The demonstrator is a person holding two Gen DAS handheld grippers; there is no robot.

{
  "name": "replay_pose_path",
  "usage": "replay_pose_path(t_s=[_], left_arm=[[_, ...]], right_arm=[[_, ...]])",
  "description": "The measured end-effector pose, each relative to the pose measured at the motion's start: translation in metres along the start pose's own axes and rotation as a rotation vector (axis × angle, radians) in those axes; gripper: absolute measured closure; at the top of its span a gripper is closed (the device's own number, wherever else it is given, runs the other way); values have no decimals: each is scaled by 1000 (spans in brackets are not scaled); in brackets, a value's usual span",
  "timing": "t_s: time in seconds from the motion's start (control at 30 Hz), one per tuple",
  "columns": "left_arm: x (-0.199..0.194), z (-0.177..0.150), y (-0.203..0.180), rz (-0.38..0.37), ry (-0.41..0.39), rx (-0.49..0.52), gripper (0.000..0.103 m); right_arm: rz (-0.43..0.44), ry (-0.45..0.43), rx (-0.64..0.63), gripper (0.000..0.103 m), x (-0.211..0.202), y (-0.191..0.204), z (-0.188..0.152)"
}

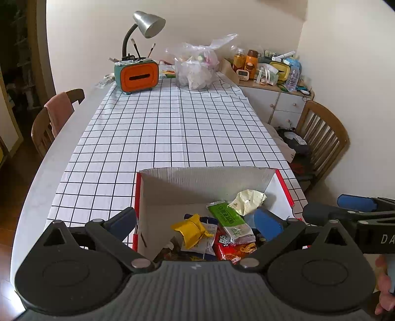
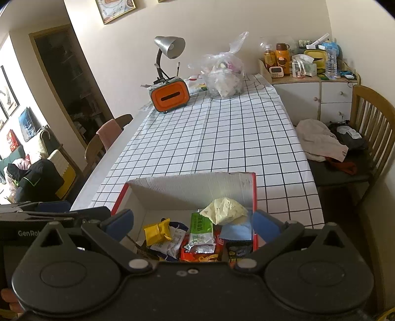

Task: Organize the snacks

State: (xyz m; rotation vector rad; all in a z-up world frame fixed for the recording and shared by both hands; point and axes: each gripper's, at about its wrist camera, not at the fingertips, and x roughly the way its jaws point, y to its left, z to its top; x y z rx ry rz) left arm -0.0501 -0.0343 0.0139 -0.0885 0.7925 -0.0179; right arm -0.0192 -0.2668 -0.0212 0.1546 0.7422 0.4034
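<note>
An open cardboard box [image 1: 197, 180] [image 2: 187, 187] with red outer sides stands at the near end of the checked table. Several snack packets lie inside: a yellow one [image 1: 191, 230] [image 2: 156, 233], a green one [image 1: 230, 221] [image 2: 200, 228], a crumpled pale one [image 1: 248, 201] [image 2: 224, 208], a red one [image 1: 234, 249] [image 2: 197, 255] and a light blue one [image 2: 235, 230]. My left gripper [image 1: 196, 223] hovers open above the box with nothing between its fingers. The right gripper [image 2: 192, 223] also hangs open and empty over the box; its blue-padded fingers [image 1: 355, 202] show at the right in the left wrist view.
At the table's far end stand an orange tissue box [image 1: 139, 76] [image 2: 170, 97], a desk lamp [image 1: 148, 23] [image 2: 170, 45] and a clear plastic bag [image 1: 197, 66] [image 2: 223, 76]. Wooden chairs [image 1: 321, 133] [image 2: 370, 118] flank the table. A cluttered cabinet [image 1: 279, 98] [image 2: 318, 93] is at the back right.
</note>
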Motion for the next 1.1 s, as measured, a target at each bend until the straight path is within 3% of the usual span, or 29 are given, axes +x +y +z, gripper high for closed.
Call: replay_pose_path(t_s=[1.1], left_arm=[[7,3,13,56,-4,-79,1]], right_arm=[[52,22,-32,0,19,1,13]])
